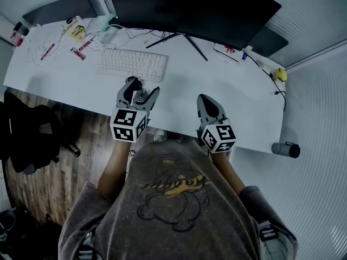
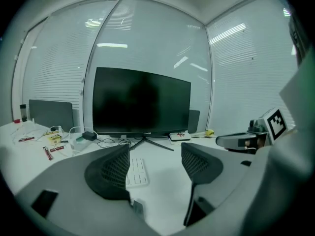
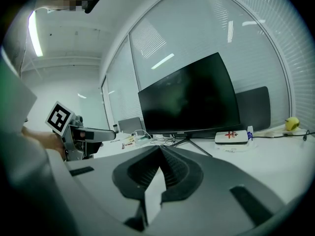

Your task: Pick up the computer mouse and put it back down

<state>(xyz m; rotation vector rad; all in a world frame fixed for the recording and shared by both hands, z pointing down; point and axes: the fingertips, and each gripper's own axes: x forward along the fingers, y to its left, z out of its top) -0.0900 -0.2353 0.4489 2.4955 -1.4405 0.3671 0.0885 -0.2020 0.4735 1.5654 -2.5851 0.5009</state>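
**A:** How do the jaws of the left gripper (image 2: 155, 154) stand?

**B:** Wide apart, gripping nothing. Through the gap you see the white table (image 2: 162, 191) and, further on, a white keyboard (image 2: 136, 172).

**A:** And the right gripper (image 3: 160, 152)?

**B:** Its jaws are pressed together, ribbed pads meeting, with nothing between them. It is held over the table's near edge, to the right of the left gripper and well apart from it.

**A:** Where is the computer mouse (image 1: 134, 82)?

**B:** In the head view I take it to be the small dark rounded shape on the table. It lies right at the tip of the left gripper's left jaw, just in front of the keyboard. The jaw half covers it, so I can't tell whether they touch. It does not sit between the jaws.

**A:** What lies beyond?

**B:** A large dark monitor (image 1: 190, 7) on a thin splayed stand, behind the keyboard. Right of the stand is a flat white box (image 3: 231, 137) with a red mark. Further right, near the table's edge, is a small yellow object (image 1: 280, 75). At the table's far left lie red packets (image 1: 77, 53) and loose cables.

**A:** And the person?

**B:** At the table's near edge, in a grey printed shirt (image 1: 173, 199), with a forearm behind each gripper. A black chair (image 1: 30, 137) sits on the wood floor to the left.
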